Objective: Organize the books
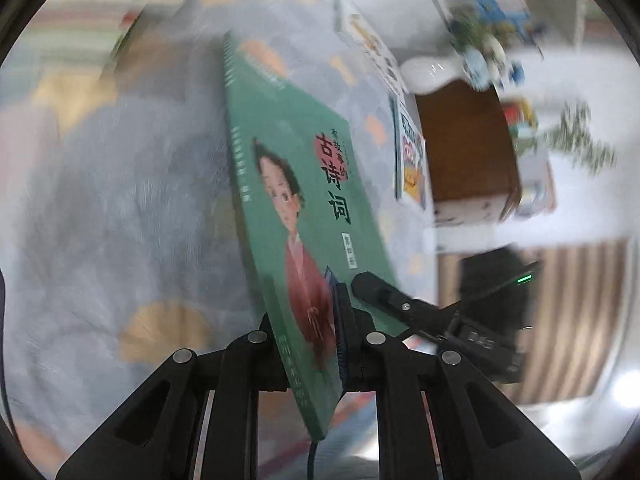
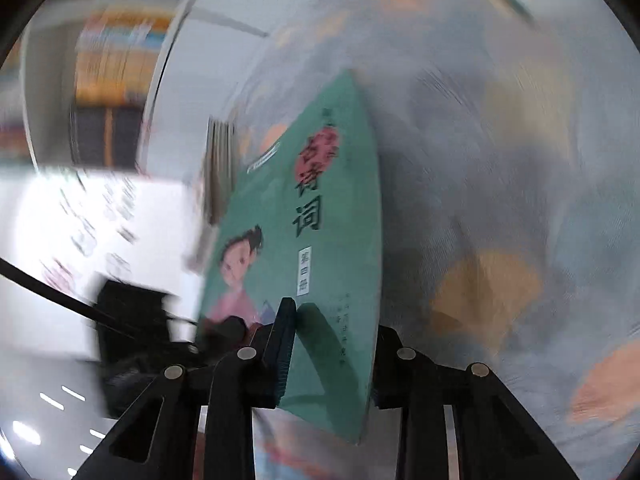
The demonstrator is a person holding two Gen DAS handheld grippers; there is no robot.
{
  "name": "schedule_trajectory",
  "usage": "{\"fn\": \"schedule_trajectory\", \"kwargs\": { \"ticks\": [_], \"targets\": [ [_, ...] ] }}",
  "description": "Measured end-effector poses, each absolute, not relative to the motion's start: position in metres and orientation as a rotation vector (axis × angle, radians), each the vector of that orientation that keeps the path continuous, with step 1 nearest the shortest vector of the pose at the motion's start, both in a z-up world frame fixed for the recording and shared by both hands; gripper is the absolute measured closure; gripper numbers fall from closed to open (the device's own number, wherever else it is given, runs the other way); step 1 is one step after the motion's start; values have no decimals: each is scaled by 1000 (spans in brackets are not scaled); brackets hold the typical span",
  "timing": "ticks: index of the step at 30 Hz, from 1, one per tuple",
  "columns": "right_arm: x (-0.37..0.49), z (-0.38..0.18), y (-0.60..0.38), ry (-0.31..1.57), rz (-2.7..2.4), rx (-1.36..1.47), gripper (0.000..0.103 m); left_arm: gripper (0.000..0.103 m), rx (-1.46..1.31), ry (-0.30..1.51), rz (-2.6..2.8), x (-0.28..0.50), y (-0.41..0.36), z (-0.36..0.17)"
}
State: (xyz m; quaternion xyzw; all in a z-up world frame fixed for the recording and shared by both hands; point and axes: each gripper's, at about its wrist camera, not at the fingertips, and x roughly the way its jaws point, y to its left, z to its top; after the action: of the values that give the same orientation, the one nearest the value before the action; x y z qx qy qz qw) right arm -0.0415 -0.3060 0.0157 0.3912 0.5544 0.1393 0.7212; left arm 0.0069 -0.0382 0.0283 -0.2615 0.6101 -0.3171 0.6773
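The left gripper [image 1: 310, 344] pinches the near corner of a green poetry book [image 1: 296, 184], its cover tilted up off the patterned bedspread [image 1: 120, 200]. The right gripper [image 2: 332, 344] has its fingers closed on the same book [image 2: 320, 248], which stands between its pads. Beyond lie more books [image 1: 410, 160] and a brown box [image 1: 468, 148]. Motion blur smears the background.

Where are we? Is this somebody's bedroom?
Probably, yes, a bedroom or a child's room. The green book is held over a soft, pale blue patterned bedspread. Past it lie picture books, by a wooden box on a white surface. Everything is blurry, so I can't be certain.
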Motion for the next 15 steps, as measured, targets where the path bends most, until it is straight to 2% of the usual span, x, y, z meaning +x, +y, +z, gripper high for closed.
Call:
{"fn": "schedule_trajectory", "kwargs": {
  "ticks": [5, 7, 15],
  "targets": [
    [-38, 70, -274, 1161, 295, 478, 74, 91, -453, 1247, -761, 9, -45, 70],
    [-36, 94, -270, 1115, 310, 407, 74, 88, -467, 1207, -784, 14, -40, 85],
    [14, 162, -225, 955, 441, 289, 73, 88, -496, 991, -730, 47, 21, 146]
  ]
}}
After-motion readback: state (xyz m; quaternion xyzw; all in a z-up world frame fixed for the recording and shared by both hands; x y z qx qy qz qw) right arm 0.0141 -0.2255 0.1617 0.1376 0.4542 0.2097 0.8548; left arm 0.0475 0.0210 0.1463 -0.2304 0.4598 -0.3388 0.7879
